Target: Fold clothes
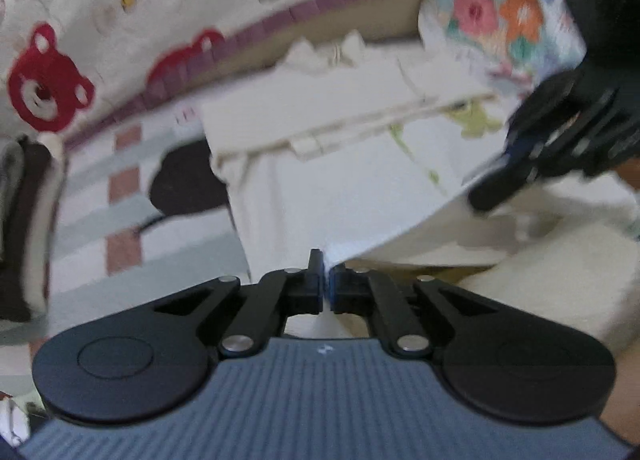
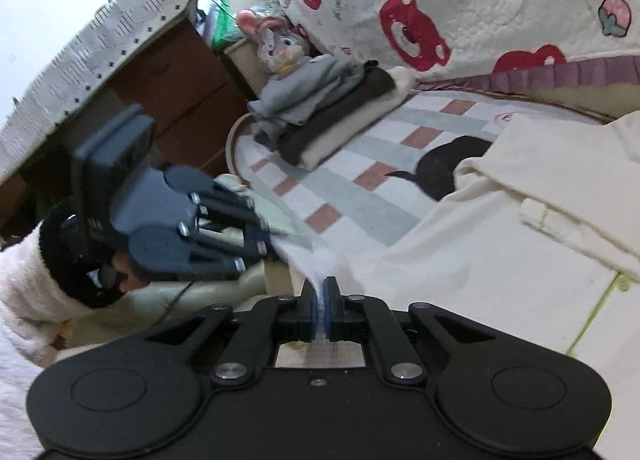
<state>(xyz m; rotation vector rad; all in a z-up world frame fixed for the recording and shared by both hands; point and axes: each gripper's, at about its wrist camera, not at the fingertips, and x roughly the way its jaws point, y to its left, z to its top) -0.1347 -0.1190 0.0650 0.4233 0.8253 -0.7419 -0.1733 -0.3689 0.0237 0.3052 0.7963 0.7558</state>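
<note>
The cream garment (image 1: pixel 320 188) lies spread on the checked bedsheet (image 1: pixel 120 180), its far part already doubled over into a flat band, with the near hem lifted off the bed. The left gripper (image 1: pixel 325 280) is clenched on a bunch of that near hem; the cloth shows white between its blue pads. The right gripper (image 2: pixel 319 308) is likewise clamped on the hem, further along the same edge to the right, a pinch of white fabric squeezed between its pads. In each wrist view the other tong shows at the side, holding that edge.

The fabric looks soft, light and limp: it sags between the two holds and drapes in loose folds, so it will follow the hands and give no resistance, but will slump and wrinkle wherever it is slack. It seems thin enough to slip from a shallow pinch. The best holds are probably the two corners of the hem, kept apart so the edge stays taut.

A stack of folded clothes (image 2: pixel 320 116) sits at the far left of the bed, beside a plush rabbit (image 2: pixel 276 44) and a bear-print quilt (image 2: pixel 480 0).
</note>
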